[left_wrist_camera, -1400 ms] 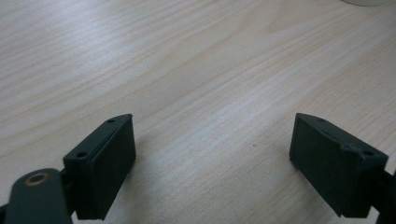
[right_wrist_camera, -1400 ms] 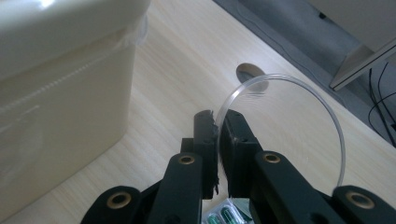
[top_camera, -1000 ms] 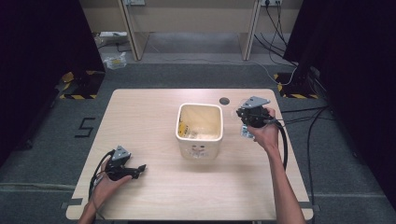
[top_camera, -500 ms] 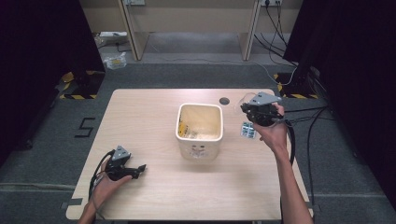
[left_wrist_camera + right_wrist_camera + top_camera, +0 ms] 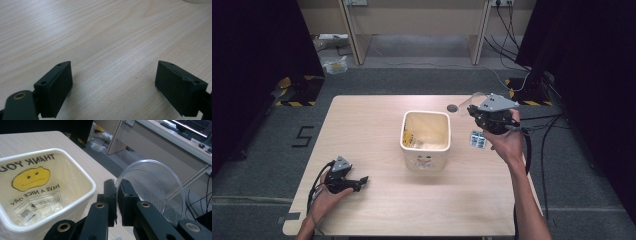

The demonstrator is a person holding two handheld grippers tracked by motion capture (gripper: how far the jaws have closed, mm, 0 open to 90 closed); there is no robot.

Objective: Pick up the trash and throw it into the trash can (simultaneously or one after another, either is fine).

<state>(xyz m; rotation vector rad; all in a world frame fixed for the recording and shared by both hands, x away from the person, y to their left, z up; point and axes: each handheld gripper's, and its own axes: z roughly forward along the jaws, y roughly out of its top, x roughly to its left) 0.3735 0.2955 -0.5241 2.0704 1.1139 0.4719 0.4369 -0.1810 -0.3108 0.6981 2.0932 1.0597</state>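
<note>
Clear plastic cup [image 5: 152, 190], pinched by its rim in the right tool [image 5: 116, 202], has risen off the wooden counter [image 5: 377, 120] toward the cream square bin [image 5: 426, 137], seemingly for dropping in. Left tool [image 5: 113, 82] rests released, jaws wide apart.

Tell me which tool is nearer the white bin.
Right. The right tool, shut on a clear plastic cup, is raised just beside the white bin; the left tool rests open near the table's front corner.

Cream bin [image 5: 426, 150] with yellow smiley-face bag [image 5: 31, 177], clear ribbed plastic cup [image 5: 155, 187], black claw [image 5: 117, 203], pale woodgrain table [image 5: 362, 125].
</note>
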